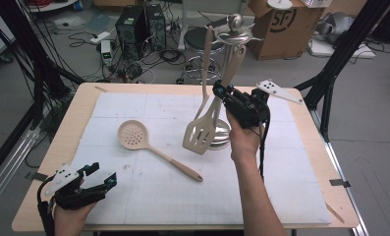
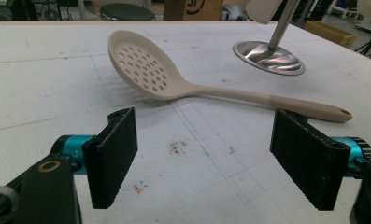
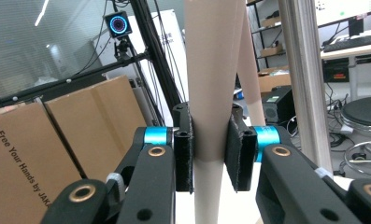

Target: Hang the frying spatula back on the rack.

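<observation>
A steel utensil stand (image 1: pixel 224 138) rises at the middle right of the mat, and its pole (image 3: pixel 302 70) and base (image 2: pixel 269 57) show close up. My right gripper (image 1: pixel 218 91) is shut on a beige utensil (image 3: pixel 213 70) beside the pole; the piece widens above the pads (image 3: pixel 184 154). A thinner beige handle (image 3: pixel 251 70) hangs behind it. A slotted turner head (image 1: pixel 200 133) hangs low in front of the base. A beige skimmer spoon (image 1: pixel 133 135) lies flat on the mat, and its perforated bowl (image 2: pixel 143 70) lies just beyond my left gripper (image 2: pixel 204 158). My left gripper (image 1: pixel 97 179) rests open at the front left.
A white mat (image 1: pixel 148 196) covers the wooden table (image 1: pixel 60 147). Beyond the far edge stand a round stool (image 1: pixel 197 37), a computer tower (image 1: pixel 131 27) and a cardboard box (image 1: pixel 286 27). Black frame posts (image 1: pixel 337 59) flank the table. Cables litter the floor.
</observation>
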Demonstrator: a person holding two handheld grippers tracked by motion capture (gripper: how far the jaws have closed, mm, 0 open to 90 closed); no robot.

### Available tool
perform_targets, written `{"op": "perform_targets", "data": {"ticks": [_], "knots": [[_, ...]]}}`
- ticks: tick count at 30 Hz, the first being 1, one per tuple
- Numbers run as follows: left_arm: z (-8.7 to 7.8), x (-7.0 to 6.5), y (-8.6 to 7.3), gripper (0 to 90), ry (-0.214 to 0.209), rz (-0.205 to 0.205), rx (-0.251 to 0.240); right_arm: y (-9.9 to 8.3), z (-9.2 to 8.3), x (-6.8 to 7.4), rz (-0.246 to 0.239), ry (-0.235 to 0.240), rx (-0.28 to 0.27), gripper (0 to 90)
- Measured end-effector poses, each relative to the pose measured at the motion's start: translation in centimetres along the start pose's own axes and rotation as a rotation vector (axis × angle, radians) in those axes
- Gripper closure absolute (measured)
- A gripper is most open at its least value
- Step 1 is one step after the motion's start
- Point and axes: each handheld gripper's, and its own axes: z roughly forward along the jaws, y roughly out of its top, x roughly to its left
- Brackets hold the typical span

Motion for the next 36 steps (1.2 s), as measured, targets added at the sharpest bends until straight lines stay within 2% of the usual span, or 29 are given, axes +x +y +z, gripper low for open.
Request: {"op": "perform_targets", "data": {"ticks": [6, 10, 15, 19, 26, 29, 32, 36], "knots": [[0.0, 0.0, 0.0, 23.8, -0.001, 0.0, 0.0, -0.1, 0.4, -0.4, 0.004, 0.014, 0.012, 75.9], [0.0, 0.1, 0.0, 23.8, 0.001, -0.001, 0.0, -0.1, 0.6, -0.6, 0.0, 0.008, 0.011, 75.9], [0.0, 0.0, 0.0, 23.8, 0.001, -0.001, -0.002, -0.2, 0.9, -0.9, -0.002, 0.034, 0.013, 75.8], [0.0, 0.0, 0.0, 23.8, 0.001, 0.001, -0.002, -0.3, 1.3, -1.2, 0.0, 0.036, 0.012, 75.7], [0.0, 0.0, 0.0, 23.8, 0.0, 0.001, -0.002, -0.3, 1.4, -1.3, -0.031, 0.005, 0.014, 75.1], [0.0, 0.0, 0.0, 23.8, -0.001, 0.001, -0.003, -0.3, 1.3, -1.4, -0.018, 0.006, 0.009, 73.5], [0.0, 0.0, 0.0, 23.8, 0.001, 0.0, -0.003, -0.2, 1.2, -1.5, -0.008, -0.013, -0.013, 63.3], [0.0, 0.0, 0.0, 23.8, -0.002, 0.002, 0.001, -0.1, 0.9, -1.7, 0.001, -0.042, -0.015, 60.2]]}}
